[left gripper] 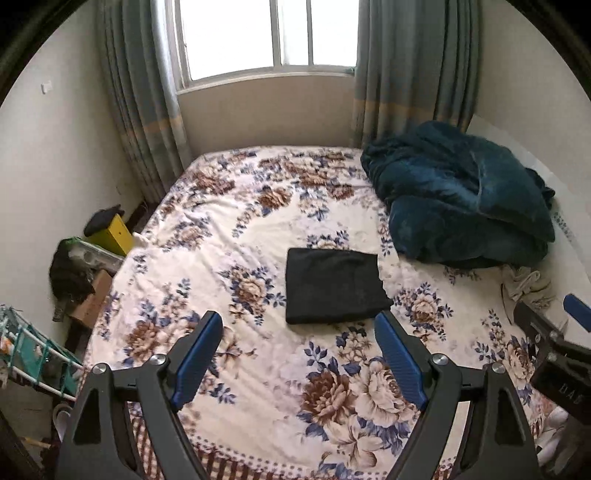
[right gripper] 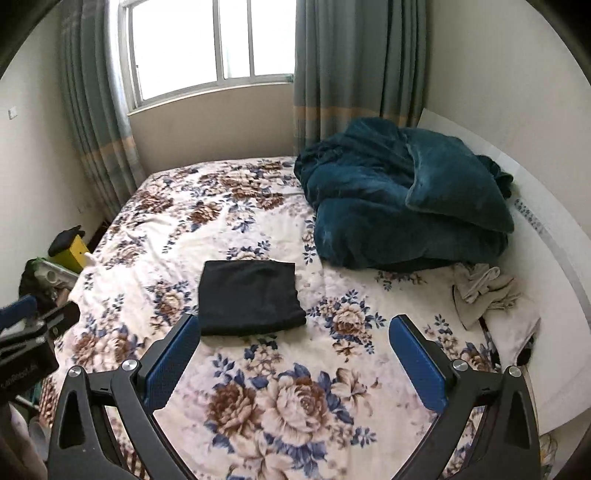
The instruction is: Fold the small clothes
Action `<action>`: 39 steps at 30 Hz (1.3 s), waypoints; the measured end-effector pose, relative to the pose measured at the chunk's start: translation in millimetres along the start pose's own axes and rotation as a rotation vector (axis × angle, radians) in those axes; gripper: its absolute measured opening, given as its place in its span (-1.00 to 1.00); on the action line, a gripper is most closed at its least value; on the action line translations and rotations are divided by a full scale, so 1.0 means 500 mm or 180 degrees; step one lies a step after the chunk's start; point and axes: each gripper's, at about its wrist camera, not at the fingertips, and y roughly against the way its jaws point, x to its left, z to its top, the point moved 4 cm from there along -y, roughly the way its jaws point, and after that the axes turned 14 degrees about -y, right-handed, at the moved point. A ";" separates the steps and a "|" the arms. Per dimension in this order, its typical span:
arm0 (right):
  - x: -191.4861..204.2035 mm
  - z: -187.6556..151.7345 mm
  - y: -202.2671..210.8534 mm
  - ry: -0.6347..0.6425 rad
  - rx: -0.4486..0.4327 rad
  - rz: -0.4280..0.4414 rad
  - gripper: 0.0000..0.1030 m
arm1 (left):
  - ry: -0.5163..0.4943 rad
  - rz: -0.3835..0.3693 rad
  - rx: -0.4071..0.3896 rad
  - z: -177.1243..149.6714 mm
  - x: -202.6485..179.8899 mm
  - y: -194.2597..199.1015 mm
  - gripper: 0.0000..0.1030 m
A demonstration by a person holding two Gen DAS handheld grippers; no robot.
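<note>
A black garment (left gripper: 334, 286) (right gripper: 249, 297) lies folded into a flat rectangle in the middle of the floral bedspread (left gripper: 258, 369) (right gripper: 277, 387). High above the near part of the bed, my left gripper (left gripper: 299, 323) is open with nothing between its blue pads. My right gripper (right gripper: 293, 325) is open and empty too, held well above the bed. The garment lies beyond both sets of fingertips, untouched. A crumpled beige garment (right gripper: 484, 288) (left gripper: 528, 284) rests on the bed's right side.
A bunched dark teal blanket (left gripper: 461, 199) (right gripper: 402, 195) fills the far right of the bed. A window (left gripper: 269, 33) with grey-green curtains is behind. Boxes and a yellow container (left gripper: 112, 232) crowd the floor at left. A white headboard (right gripper: 554, 240) runs along the right.
</note>
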 end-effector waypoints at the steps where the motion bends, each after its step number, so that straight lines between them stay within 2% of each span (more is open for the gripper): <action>1: 0.002 -0.004 0.023 -0.0016 0.0000 0.0005 1.00 | 0.0000 -0.0017 -0.0023 -0.001 0.003 0.027 0.63; 4: 0.009 -0.014 0.112 0.0031 -0.0042 0.0018 1.00 | -0.0009 0.0004 -0.0054 -0.012 0.009 0.070 0.63; 7: 0.012 -0.022 0.181 0.0066 -0.0123 0.0016 1.00 | 0.0058 -0.0071 -0.0073 -0.029 0.014 0.104 0.63; 10: 0.015 -0.031 0.223 0.0094 -0.0154 0.0011 1.00 | 0.0073 -0.0135 -0.0081 -0.043 0.017 0.118 0.63; 13: 0.020 -0.037 0.245 0.0136 -0.0191 -0.0007 1.00 | 0.0076 -0.0105 -0.0087 -0.050 0.020 0.127 0.91; 18: 0.021 -0.034 0.243 0.0105 -0.0145 0.0037 1.00 | -0.0011 0.0029 -0.0104 -0.058 0.020 0.135 0.91; 39: 0.030 -0.034 0.233 0.0063 -0.0064 0.0193 1.00 | 0.0021 0.0127 -0.0169 -0.066 0.022 0.165 0.91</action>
